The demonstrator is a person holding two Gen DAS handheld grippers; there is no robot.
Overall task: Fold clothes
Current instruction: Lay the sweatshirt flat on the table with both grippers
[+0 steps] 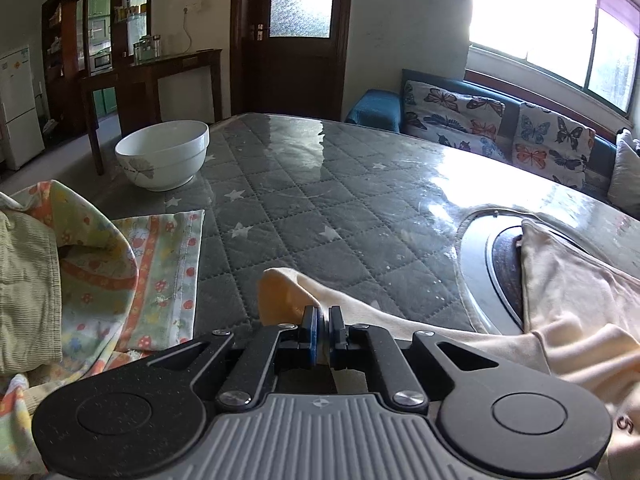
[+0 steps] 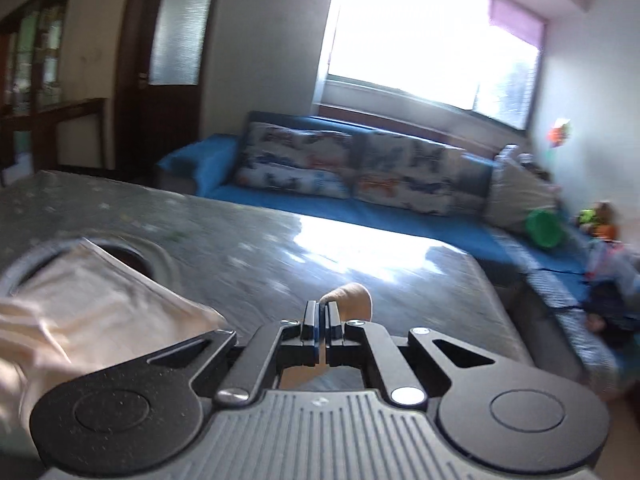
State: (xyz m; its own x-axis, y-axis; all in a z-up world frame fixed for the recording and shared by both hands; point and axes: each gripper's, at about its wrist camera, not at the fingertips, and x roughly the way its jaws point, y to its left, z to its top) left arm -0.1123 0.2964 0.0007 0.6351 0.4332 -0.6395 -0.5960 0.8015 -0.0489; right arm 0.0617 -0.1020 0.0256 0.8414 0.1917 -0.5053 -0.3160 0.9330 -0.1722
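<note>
Both your grippers are pinching the same cream garment (image 1: 568, 300): the left gripper (image 1: 324, 320) has its jaws pressed together on an edge of it, a tuft of cloth standing up just past the tips, and the right gripper (image 2: 322, 316) is clamped on another corner, with a small roll of fabric poking out ahead of the jaws. The garment's bulk lies on the quilted table (image 1: 320, 200), draped partly over the round hob recess (image 1: 496, 264) set into it. The right wrist view is smeared with motion, so judge that hand to be travelling fast. Risks from here: each bite looks shallow, near the tips, so a sharp tug could pull the cloth free on either side. If the two hands move at uneven pace, the cloth between them will likely skew and the fold will land crooked. The part over the hob recess could drag on the rim and bunch. On your left, the patterned cloth pile (image 1: 120, 272) sits near the left gripper; a low sweep could snag it. The white bowl (image 1: 162, 154) stands well apart, at low risk.
</note>
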